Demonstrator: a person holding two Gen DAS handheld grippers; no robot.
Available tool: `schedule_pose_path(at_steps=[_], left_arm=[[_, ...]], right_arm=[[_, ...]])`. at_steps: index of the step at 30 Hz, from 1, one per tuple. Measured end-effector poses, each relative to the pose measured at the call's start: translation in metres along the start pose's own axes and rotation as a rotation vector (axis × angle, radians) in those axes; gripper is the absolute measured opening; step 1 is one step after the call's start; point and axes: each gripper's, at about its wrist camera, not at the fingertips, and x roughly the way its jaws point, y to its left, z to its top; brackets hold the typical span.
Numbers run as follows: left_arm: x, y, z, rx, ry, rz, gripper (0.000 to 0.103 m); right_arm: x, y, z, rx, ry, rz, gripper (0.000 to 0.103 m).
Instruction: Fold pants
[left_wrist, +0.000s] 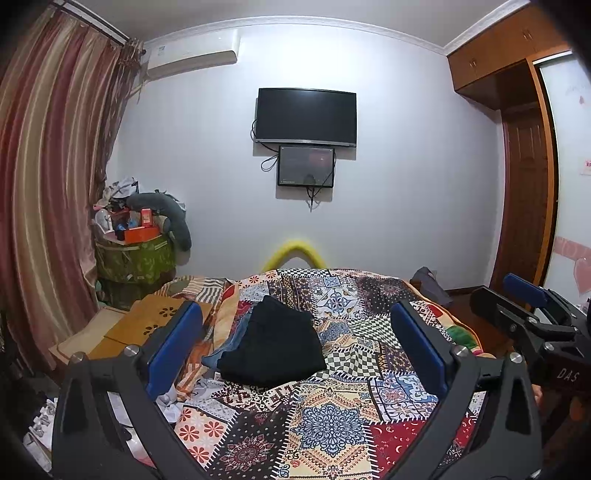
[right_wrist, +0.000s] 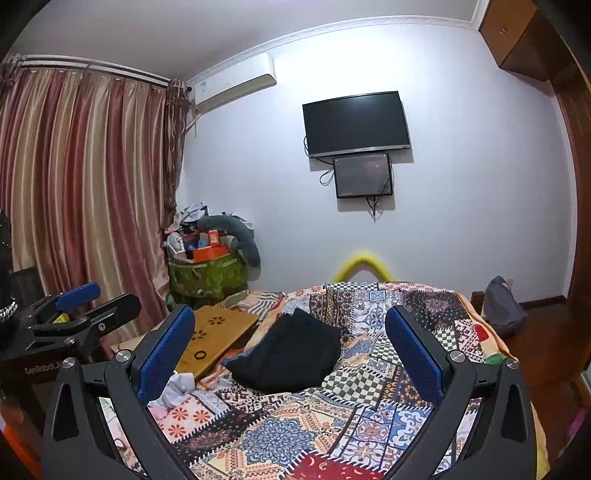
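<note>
1. Above the near end of the bed, the left tool (left_wrist: 295, 354) hangs with its blue-padded fingers (left_wrist: 173, 343) spread wide apart and nothing between them.
2. Beside it, the right tool (right_wrist: 291, 354) is held level in the same way, its blue pads (right_wrist: 413, 354) wide apart and gripping nothing; each tool shows at the edge of the other's view.
3. Ahead of both tools, framed in the gap between the fingers and well clear of them, the black pants (left_wrist: 273, 347) lie as a compact folded bundle on the bed.
4. Under the bundle's left edge, a bit of blue denim (left_wrist: 236, 332) sticks out; how much of it is covered cannot be told.
5. Beneath everything spreads the patchwork quilt (left_wrist: 325, 428), rumpled around the bundle and flat toward the tools.
6. Left of the pants, a wooden lap tray (right_wrist: 218, 336) rests at the bed's edge with a small dark ring on it, and pale crumpled cloth (right_wrist: 177, 387) lies just beside the right tool's left finger.
7. Beyond the bed's far end stands a white wall with a dark television (left_wrist: 306, 114) and a smaller screen (left_wrist: 306, 166) just below it.
8. Striped curtains (right_wrist: 81, 192) hang on the left, with a heaped green basket (right_wrist: 207, 273) in the corner.
</note>
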Motion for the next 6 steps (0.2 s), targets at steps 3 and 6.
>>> schedule_pose_path(at_steps=[3, 6], left_arm=[[-0.0001, -0.0007, -0.0006, 0.002, 0.0, 0.0, 0.103], [0.0003, -0.0013, -0.0014, 0.0, 0.003, -0.003, 0.103]], right_arm=[[0.0004, -0.0002, 0.0007, -0.002, -0.001, -0.002, 0.102], [0.0006, -0.0003, 0.0003, -0.002, 0.001, -0.001, 0.102]])
